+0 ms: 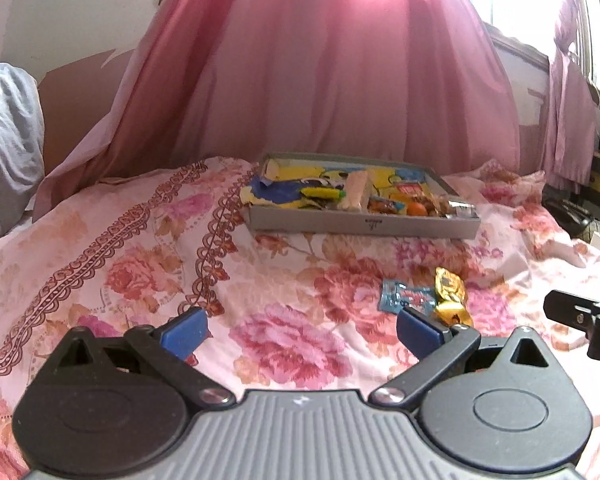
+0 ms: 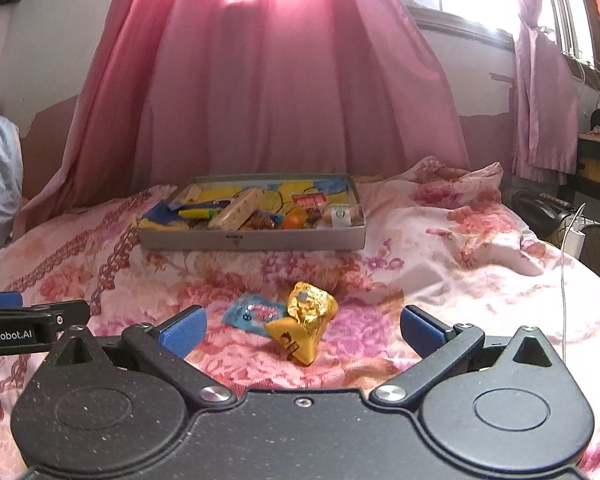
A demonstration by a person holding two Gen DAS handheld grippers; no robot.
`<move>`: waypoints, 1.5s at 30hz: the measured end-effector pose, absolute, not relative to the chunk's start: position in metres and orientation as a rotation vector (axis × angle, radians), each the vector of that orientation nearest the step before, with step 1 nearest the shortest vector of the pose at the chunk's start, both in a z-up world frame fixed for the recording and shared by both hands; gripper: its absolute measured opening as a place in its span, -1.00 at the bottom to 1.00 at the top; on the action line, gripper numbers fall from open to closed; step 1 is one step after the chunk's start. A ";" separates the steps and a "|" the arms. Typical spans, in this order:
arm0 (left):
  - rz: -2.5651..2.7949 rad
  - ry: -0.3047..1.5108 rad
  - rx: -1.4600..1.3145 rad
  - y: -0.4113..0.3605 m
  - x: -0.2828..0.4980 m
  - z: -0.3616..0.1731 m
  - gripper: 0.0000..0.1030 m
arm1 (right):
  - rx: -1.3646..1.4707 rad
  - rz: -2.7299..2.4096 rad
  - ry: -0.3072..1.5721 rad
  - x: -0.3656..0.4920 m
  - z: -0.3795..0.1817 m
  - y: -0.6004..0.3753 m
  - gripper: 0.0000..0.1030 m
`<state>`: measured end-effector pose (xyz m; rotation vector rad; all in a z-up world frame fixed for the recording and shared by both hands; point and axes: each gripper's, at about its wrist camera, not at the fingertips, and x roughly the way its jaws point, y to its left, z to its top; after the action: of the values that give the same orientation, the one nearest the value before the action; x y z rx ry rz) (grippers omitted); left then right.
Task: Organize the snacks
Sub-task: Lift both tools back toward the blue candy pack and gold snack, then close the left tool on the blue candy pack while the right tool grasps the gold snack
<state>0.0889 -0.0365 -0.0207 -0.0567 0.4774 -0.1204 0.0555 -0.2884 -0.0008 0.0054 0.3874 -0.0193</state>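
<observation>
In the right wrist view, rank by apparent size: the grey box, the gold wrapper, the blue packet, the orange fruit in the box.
1. grey box
2. gold wrapper
3. blue packet, partly hidden by the wrapper
4. orange fruit
The wrapper and packet lie nearer the camera, which enlarges them.

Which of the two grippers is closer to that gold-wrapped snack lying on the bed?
Right. The right gripper sits directly behind the gold snack, which lies between its open fingers. The left gripper is off to the snack's left, aimed past it.
</observation>
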 end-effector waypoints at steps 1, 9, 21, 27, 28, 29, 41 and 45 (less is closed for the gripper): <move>-0.123 0.483 -0.053 -0.037 0.090 -0.021 0.99 | 0.002 -0.020 0.398 0.056 -0.002 -0.288 0.99; -0.159 0.559 -0.096 -0.037 0.100 -0.030 0.99 | 0.013 -0.041 0.479 0.071 -0.010 -0.290 0.99; -0.160 0.616 -0.095 -0.042 0.129 -0.041 0.99 | 0.018 -0.025 0.576 0.091 -0.021 -0.289 0.99; -0.181 0.631 -0.067 -0.048 0.149 -0.046 0.99 | 0.017 -0.008 0.595 0.113 -0.025 -0.294 0.99; -0.189 0.631 -0.058 -0.050 0.153 -0.046 0.99 | 0.017 -0.005 0.594 0.117 -0.026 -0.296 0.99; -0.202 0.632 -0.046 -0.052 0.158 -0.047 0.99 | 0.022 -0.002 0.597 0.123 -0.027 -0.298 0.99; -0.526 0.659 0.100 -0.070 0.212 -0.061 0.99 | 0.061 0.064 0.614 0.208 -0.051 -0.321 0.82; -0.609 0.647 0.170 -0.082 0.225 -0.064 0.99 | 0.086 0.093 0.645 0.234 -0.063 -0.321 0.69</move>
<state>0.2250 -0.0822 -0.0641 0.1697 0.6475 -0.6086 0.2337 -0.3206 -0.0631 0.0856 0.6449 0.0933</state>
